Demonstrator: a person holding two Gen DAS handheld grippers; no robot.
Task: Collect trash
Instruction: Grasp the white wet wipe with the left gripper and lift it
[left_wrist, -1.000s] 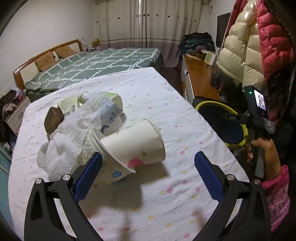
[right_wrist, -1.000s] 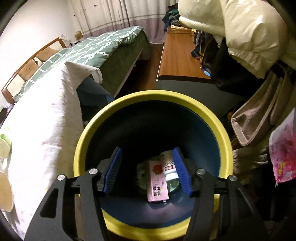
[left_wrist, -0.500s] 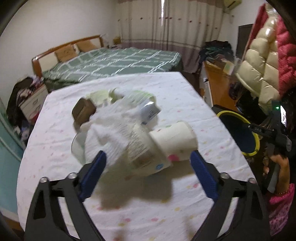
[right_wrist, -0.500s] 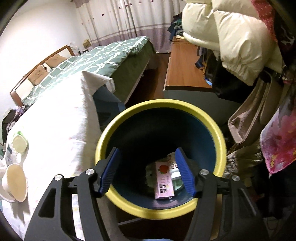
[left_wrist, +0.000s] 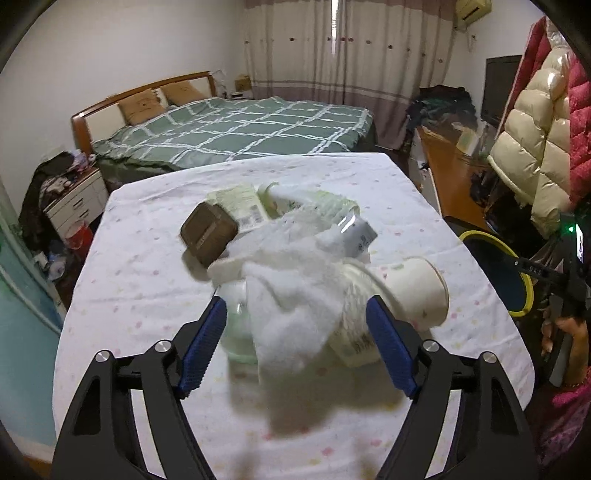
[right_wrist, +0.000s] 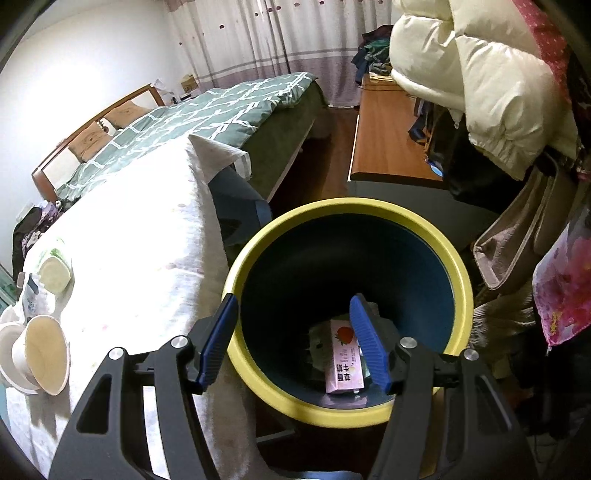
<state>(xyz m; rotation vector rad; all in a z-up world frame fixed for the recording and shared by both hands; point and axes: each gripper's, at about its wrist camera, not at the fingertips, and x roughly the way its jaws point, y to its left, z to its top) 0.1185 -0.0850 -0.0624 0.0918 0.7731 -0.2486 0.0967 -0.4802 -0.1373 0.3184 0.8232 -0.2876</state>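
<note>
A pile of trash lies on the dotted tablecloth (left_wrist: 147, 280): a crumpled white tissue (left_wrist: 295, 295) draped over a clear plastic cup (left_wrist: 236, 332), nested paper cups (left_wrist: 417, 291) on their side, a brown box (left_wrist: 208, 232) and a green-labelled packet (left_wrist: 240, 203). My left gripper (left_wrist: 295, 347) hovers at the near side of the pile. Its jaws are closing, with the tissue and cups between them, and the pads show no press. My right gripper (right_wrist: 291, 339) stands open above the yellow-rimmed bin (right_wrist: 332, 410), holding nothing. A pink carton (right_wrist: 345, 362) lies at the bottom of the bin.
The bin (left_wrist: 484, 236) stands off the table's right edge, beside a wooden desk (right_wrist: 388, 147) and hanging jackets (right_wrist: 480, 74). A green bed (left_wrist: 240, 129) lies beyond the table. The right wrist view shows the paper cups (right_wrist: 44, 354) at far left.
My left gripper slid left from the paper cups to centre on the tissue, and its jaws narrowed. My right gripper drew back and up from the bin, which now looks smaller.
</note>
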